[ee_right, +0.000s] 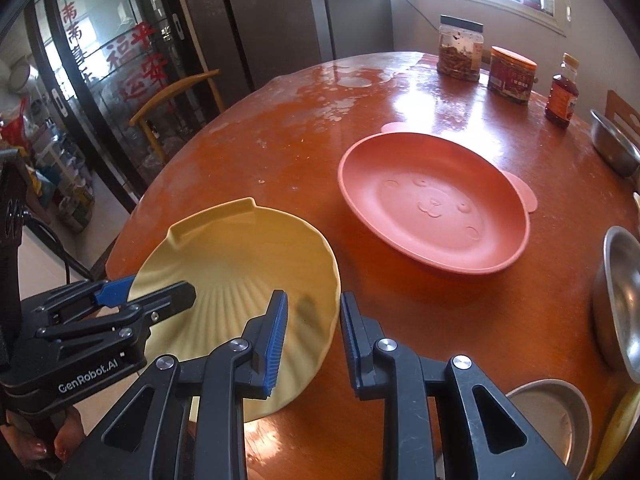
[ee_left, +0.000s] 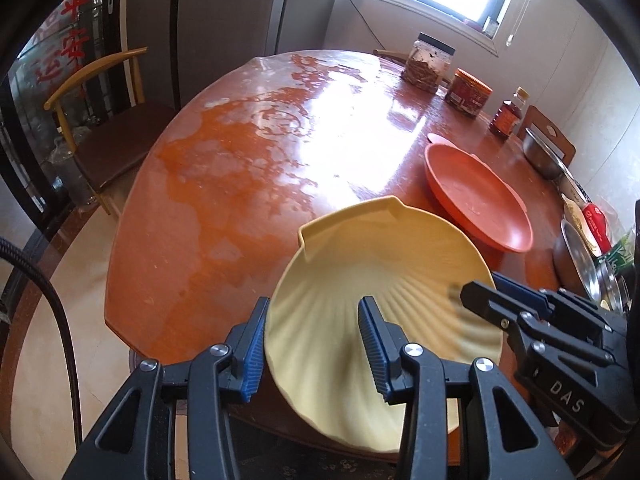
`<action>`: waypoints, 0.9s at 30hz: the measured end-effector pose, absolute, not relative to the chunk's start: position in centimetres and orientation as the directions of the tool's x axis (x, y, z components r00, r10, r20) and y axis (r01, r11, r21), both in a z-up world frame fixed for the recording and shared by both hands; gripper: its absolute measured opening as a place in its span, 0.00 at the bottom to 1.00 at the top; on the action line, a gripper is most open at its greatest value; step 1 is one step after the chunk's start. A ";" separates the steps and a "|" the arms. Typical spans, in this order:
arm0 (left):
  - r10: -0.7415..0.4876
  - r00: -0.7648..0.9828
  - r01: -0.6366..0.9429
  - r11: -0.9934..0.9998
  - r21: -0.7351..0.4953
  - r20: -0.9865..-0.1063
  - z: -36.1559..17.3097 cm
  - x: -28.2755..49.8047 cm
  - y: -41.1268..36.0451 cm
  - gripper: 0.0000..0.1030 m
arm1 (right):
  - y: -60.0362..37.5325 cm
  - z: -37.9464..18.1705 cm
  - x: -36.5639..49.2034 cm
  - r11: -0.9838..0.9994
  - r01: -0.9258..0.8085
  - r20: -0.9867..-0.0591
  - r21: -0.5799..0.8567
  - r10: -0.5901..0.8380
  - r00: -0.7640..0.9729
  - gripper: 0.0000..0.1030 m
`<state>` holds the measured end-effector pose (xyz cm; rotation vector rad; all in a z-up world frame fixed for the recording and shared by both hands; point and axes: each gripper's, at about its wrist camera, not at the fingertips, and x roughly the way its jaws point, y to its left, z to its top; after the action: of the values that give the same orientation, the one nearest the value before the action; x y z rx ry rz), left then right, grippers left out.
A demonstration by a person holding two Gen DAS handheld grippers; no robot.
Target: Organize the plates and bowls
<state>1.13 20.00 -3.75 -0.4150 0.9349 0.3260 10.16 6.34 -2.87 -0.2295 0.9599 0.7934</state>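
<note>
A big round brown table [ee_left: 248,152] stands in a kitchen, with a chair [ee_left: 100,128] at its far left edge and a window behind. A yellow shell plate [ee_left: 380,280] is tilted up at the near edge of the table. The left claw [ee_left: 312,344] has its two fingers on each side of the plate's left rim, but I cannot tell if it is pinching it. The right claw [ee_right: 312,336] is open, with one finger over the plate's right rim and one finger outside it. A pink bear plate [ee_right: 432,204] lies flat on the table, just past the yellow one. Three jars [ee_right: 512,74] stand at the far edge. Metal bowls [ee_right: 616,296] sit along the right edge.
</note>
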 end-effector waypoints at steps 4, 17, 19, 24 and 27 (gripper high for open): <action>0.100 0.554 -0.448 0.873 -0.194 -0.827 -3.9 1.6 20.9 0.43 | 7.0 -3.1 10.3 0.704 -0.692 -0.801 0.159 0.501 0.326 0.27; 0.074 0.564 -0.433 0.875 -0.218 -0.822 -3.9 2.2 21.7 0.43 | 7.2 -3.7 10.6 0.715 -0.674 -0.804 0.186 0.505 0.314 0.29; 0.085 0.570 -0.438 0.873 -0.214 -0.817 -3.7 2.0 21.8 0.43 | 7.1 -3.7 10.6 0.718 -0.672 -0.803 0.182 0.503 0.320 0.29; 0.118 0.588 -0.453 0.867 -0.205 -0.801 -2.8 1.2 22.1 0.43 | 6.3 -3.5 10.9 0.734 -0.651 -0.798 0.194 0.504 0.330 0.31; 0.139 0.592 -0.463 0.865 -0.193 -0.794 -2.1 0.9 22.4 0.44 | 5.5 -3.2 11.1 0.742 -0.638 -0.789 0.205 0.511 0.341 0.35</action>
<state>0.92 22.35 -2.06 -0.4051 0.8723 0.3614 11.10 5.53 -3.18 -0.1490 0.9668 0.7514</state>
